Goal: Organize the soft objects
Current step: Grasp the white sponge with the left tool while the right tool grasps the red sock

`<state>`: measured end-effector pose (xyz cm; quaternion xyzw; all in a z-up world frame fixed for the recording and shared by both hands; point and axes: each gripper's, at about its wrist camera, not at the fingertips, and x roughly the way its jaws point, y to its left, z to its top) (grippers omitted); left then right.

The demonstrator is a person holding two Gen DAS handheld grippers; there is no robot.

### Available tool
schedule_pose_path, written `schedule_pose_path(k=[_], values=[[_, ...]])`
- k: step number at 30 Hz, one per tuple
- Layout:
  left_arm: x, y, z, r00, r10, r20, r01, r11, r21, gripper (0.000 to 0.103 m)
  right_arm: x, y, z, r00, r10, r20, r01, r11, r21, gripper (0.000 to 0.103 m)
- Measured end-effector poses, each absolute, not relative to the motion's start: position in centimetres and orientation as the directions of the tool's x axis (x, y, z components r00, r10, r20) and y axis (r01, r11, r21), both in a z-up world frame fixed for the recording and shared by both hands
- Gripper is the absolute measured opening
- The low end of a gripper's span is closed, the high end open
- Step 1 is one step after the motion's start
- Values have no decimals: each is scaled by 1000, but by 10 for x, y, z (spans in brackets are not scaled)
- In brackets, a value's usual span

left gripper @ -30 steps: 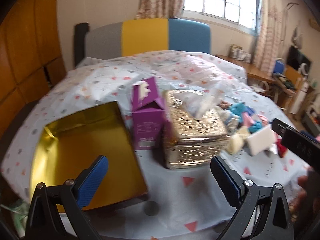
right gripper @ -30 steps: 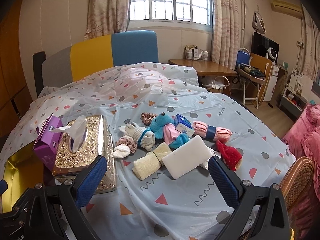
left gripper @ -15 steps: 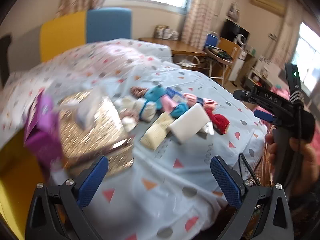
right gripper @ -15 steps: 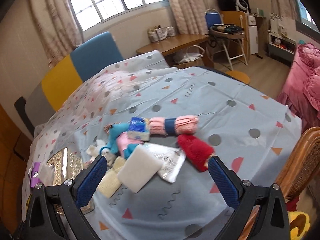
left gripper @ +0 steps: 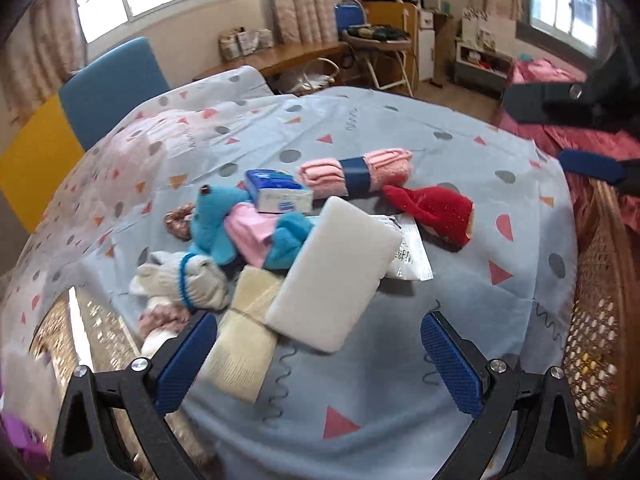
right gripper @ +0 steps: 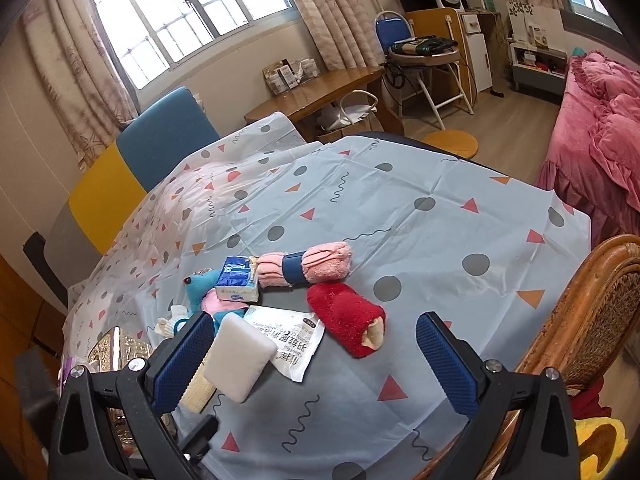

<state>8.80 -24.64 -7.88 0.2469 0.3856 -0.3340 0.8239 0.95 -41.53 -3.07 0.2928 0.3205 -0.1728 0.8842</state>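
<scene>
my left gripper [left gripper: 318, 356] hangs above the near part of the worktop [left gripper: 400, 392], its fingers [left gripper: 450, 364] spread wide and holding nothing. my right gripper [right gripper: 312, 360] is in the same condition over the near right part: fingers [right gripper: 446, 364] wide apart, empty.

the soft objects lie in one cluster on the patterned cloth [right gripper: 420, 216], toward the near left of the worktop. the white sponge block [left gripper: 334, 276] sits at the near edge of the cluster, tilted, resting on a cream bundle [left gripper: 244, 336] tied with a thread. behind the block is a white printed packet [right gripper: 290, 340], partly under it. the red item [right gripper: 346, 318] lies just right of the packet; from the right wrist view it reads as a rolled cloth with a pale end, though i cannot tell for certain what it is. the pink rolled towel with a dark blue band [left gripper: 356, 174] lies on the far side of the cluster, touching the blue tissue pack [left gripper: 278, 192]. a blue plush toy [left gripper: 212, 220] lies left of the pack, with a pink cloth [left gripper: 250, 232] against it. a white knitted glove with a blue cuff [left gripper: 188, 280] and two scrunchies [left gripper: 180, 220] sit at the left of the cluster.

a gold embossed box [left gripper: 92, 340] stands at the near left edge, just beside the cluster. a wicker chair [right gripper: 592, 300] stands at the right edge of the worktop.
</scene>
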Motion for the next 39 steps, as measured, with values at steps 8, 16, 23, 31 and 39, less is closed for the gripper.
schedule_pose_path(k=[8,16,23,31,39], values=[[119,-281,-110,463,-305,-832,743,645,177,64,15,-436,-38,715,-111,-690,519,746,418,103],[93,-244,-98,406,-424,-809,751,660,31,61,53,-456,-44,656,-25,-754,514,746,423,98],[68,-205,-96,367,-471,-802,713,696,-82,61,117,-449,-95,343,53,-938,481,847,224,79],[66,-188,-68,374,-508,-776,679,720,-144,61,134,-447,-133,202,85,-976,505,845,178,36],[139,-149,21,537,-514,-669,545,817,-190,61,127,-445,-143,193,114,-975,513,835,199,36]])
